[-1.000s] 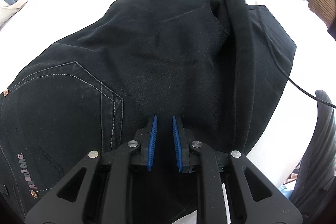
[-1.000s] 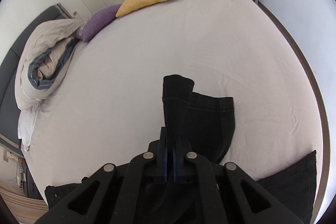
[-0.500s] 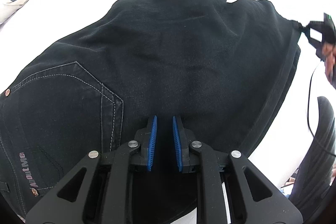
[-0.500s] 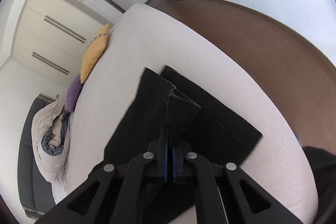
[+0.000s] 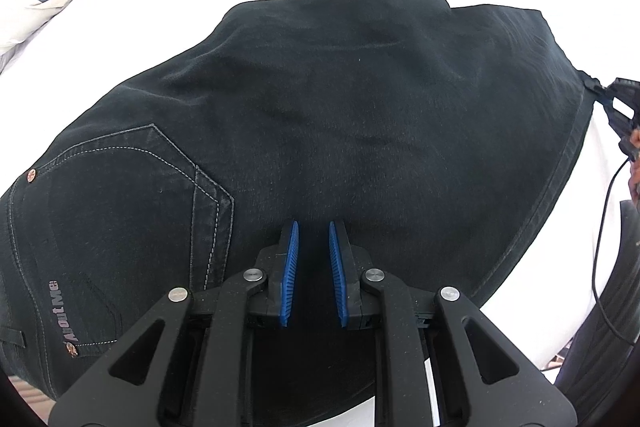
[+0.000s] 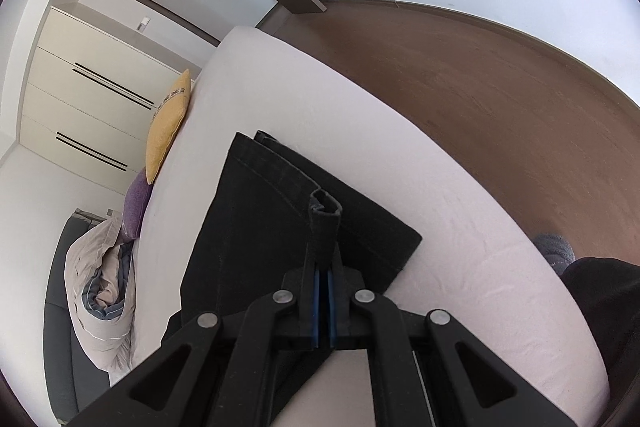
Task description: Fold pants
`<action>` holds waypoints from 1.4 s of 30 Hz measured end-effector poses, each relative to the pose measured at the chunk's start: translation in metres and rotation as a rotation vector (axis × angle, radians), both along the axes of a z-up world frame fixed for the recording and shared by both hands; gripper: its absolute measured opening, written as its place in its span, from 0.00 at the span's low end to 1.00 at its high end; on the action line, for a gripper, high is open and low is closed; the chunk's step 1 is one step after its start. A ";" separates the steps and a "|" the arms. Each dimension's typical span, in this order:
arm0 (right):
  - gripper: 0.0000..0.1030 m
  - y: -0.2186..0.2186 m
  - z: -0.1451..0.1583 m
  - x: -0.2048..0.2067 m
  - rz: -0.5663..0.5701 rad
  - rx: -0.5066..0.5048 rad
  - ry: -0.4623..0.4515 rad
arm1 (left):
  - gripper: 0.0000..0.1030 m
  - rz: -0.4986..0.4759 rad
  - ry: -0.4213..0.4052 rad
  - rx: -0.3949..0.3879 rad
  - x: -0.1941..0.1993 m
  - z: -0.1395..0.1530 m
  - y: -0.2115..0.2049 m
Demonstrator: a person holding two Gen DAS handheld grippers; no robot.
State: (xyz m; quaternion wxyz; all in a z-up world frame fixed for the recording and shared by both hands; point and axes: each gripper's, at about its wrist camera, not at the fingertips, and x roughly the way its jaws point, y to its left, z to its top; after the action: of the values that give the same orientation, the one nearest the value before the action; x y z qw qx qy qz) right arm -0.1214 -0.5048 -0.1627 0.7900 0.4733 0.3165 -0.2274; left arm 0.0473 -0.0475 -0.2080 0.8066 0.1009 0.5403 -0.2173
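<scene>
Pants [image 5: 320, 115]: black denim, spread flat on white bed [image 6: 460, 227]; brown floor [image 6: 500, 99], cream wardrobe [image 6: 72, 99], yellow pillow [image 6: 166, 131] beyond. Waistband cut off at frame's left edge. Left gripper [image 5: 312, 239]: fingers spread, over the seat fabric. Right gripper [image 6: 323, 273]: fingers pinching a hem corner.

Left wrist close above pants [image 5: 340, 131], right wrist perhaps lower, sharing them

Black gripper [image 5: 313, 247] — blue ribbed pads [image 5: 289, 275], silver screws
</scene>
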 end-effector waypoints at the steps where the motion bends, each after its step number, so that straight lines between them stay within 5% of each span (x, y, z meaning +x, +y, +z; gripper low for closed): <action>1: 0.03 0.000 -0.002 -0.003 -0.004 0.004 -0.002 | 0.15 0.005 -0.002 -0.003 -0.001 0.000 -0.001; 16: 0.04 -0.003 -0.009 -0.002 0.041 0.009 0.025 | 0.15 0.019 -0.027 -0.036 -0.008 0.004 -0.006; 20: 0.04 -0.021 -0.010 -0.021 0.013 0.082 0.008 | 0.15 0.016 -0.039 -0.043 -0.012 0.002 -0.002; 22: 0.20 -0.026 0.005 -0.035 -0.057 0.002 0.100 | 0.15 0.029 -0.034 -0.061 -0.013 0.003 0.003; 24: 0.20 -0.025 0.026 -0.042 -0.076 -0.072 0.093 | 0.15 0.034 -0.036 -0.068 -0.014 0.002 0.005; 27: 0.20 0.003 0.055 -0.012 0.108 -0.080 -0.061 | 0.16 0.043 -0.043 -0.061 -0.016 0.003 0.007; 30: 0.20 0.057 0.052 0.041 0.415 0.045 -0.173 | 0.16 0.049 -0.046 -0.056 -0.016 0.003 0.006; 34: 0.22 0.105 -0.002 0.084 0.601 0.148 -0.055 | 0.16 0.051 -0.039 -0.080 -0.017 0.003 0.012; 35: 0.22 0.104 -0.019 0.085 0.583 0.152 0.008 | 0.16 0.052 -0.036 -0.089 -0.016 0.003 0.013; 37: 0.00 0.087 -0.042 0.074 0.527 0.197 0.023 | 0.16 0.052 -0.029 -0.108 -0.016 0.004 0.019; 42: 0.00 0.012 -0.026 0.019 0.253 0.098 -0.009 | 0.16 0.073 -0.027 -0.154 -0.018 0.004 0.045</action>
State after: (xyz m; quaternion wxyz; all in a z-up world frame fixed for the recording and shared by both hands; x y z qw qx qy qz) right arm -0.1023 -0.4928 -0.1888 0.7898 0.4685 0.3809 -0.1080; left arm 0.0293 -0.0026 -0.2044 0.8266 0.0218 0.5144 -0.2271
